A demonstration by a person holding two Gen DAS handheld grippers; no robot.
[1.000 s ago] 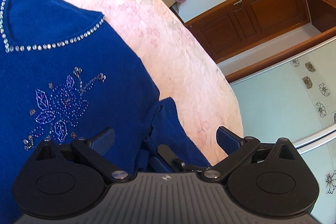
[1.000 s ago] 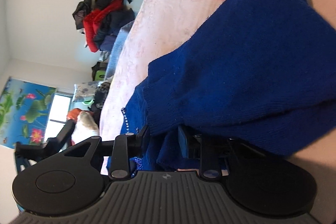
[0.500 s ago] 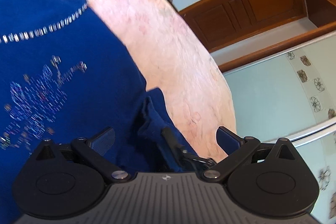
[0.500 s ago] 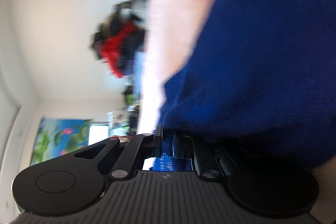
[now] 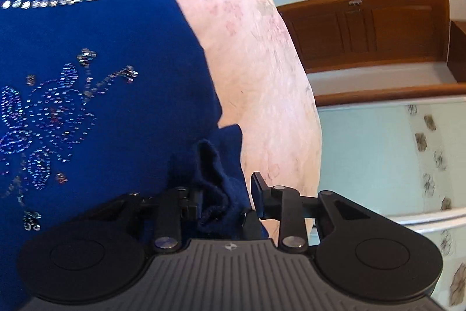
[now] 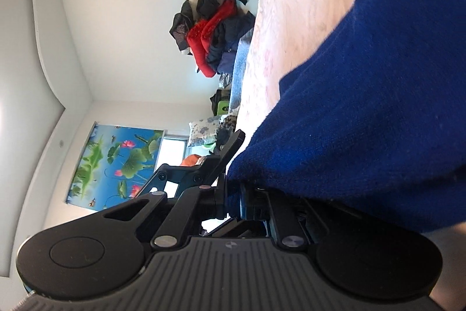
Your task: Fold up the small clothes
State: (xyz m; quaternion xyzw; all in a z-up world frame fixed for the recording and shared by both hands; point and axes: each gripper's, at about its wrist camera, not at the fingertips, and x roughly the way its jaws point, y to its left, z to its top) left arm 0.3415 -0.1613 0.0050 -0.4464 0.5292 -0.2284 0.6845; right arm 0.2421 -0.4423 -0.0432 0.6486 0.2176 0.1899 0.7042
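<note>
A royal blue knit sweater (image 5: pixel 102 63) with a rhinestone neckline and a beaded flower lies on a pink bedspread (image 5: pixel 262 48). My left gripper (image 5: pixel 225 201) has closed on a bunched fold of the sweater's edge at the bed's side. In the right wrist view my right gripper (image 6: pixel 233 201) is shut on another part of the blue sweater (image 6: pixel 364 107), which drapes over its right finger and hides it.
The pink bedspread (image 6: pixel 291 19) also shows in the right wrist view. A pile of red and dark clothes (image 6: pixel 212 31) sits at the far end. A wooden headboard (image 5: pixel 364 28) and a pale floral panel (image 5: pixel 393 159) stand beside the bed. A lotus poster (image 6: pixel 116 162) hangs on the wall.
My left gripper's fingers went from wide open to closed on the sweater's bunched edge. My right gripper kept its hold on the sweater and swung, so the view tilted.
</note>
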